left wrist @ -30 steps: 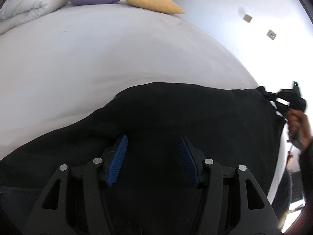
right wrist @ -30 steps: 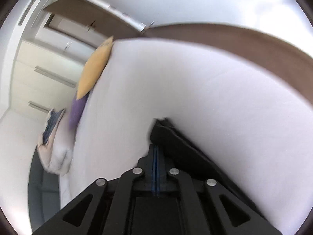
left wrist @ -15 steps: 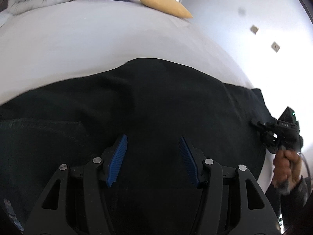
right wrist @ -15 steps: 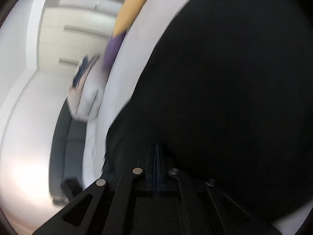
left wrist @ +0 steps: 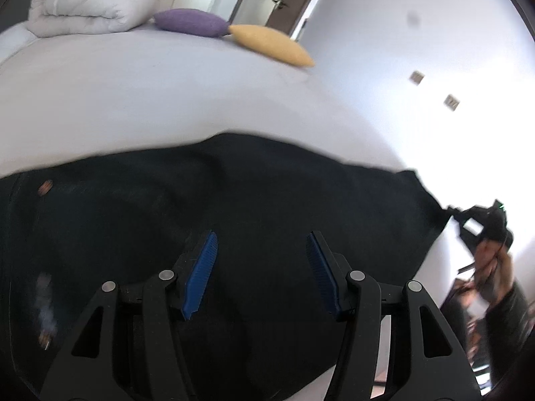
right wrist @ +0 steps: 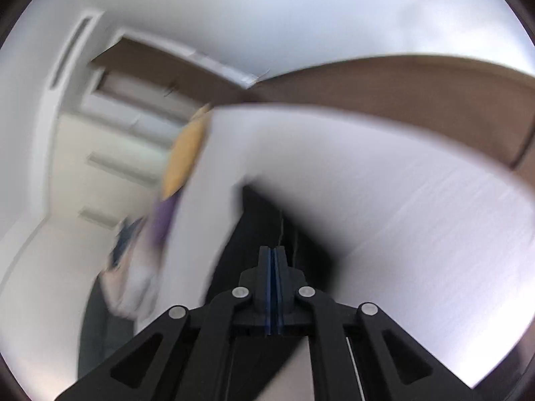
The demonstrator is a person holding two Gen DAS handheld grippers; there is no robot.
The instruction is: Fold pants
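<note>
The bed (left wrist: 160,100) carries everything: a white duvet (left wrist: 87,10) and purple (left wrist: 190,26) and yellow (left wrist: 271,48) cushions at its far end, the black pants (left wrist: 234,207) spread across its near part. The left gripper (left wrist: 262,264) hovers just above the cloth, jaws wide apart, holding nothing. The right gripper (right wrist: 273,260), at the pants' right end, has its jaws pressed together on a dark edge (right wrist: 284,227), probably a leg hem, though blur makes that uncertain. To fold well, the right gripper should carry its end over evenly and keep the cloth taut, while the left pins or smooths the middle so no wrinkle gets trapped.
</note>
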